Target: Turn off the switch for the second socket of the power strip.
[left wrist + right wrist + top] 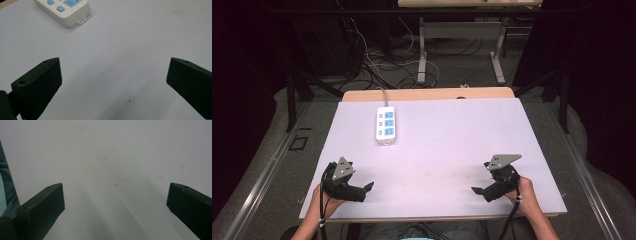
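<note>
White 3-socket power strip (386, 125) lies lengthwise ahead, nearer the left gripper (368, 187); both it and the right gripper (477, 190) gape, holding nothing.

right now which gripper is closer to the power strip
The left gripper: the power strip lies on its half of the table. The right gripper sits farther off.

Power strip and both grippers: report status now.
Left gripper open, holding nothing, near table edge. Right gripper open, holding nothing, opposite side. Power strip flat at far left of white table, untouched, cord trailing off back. Nothing between grippers and strip.
</note>
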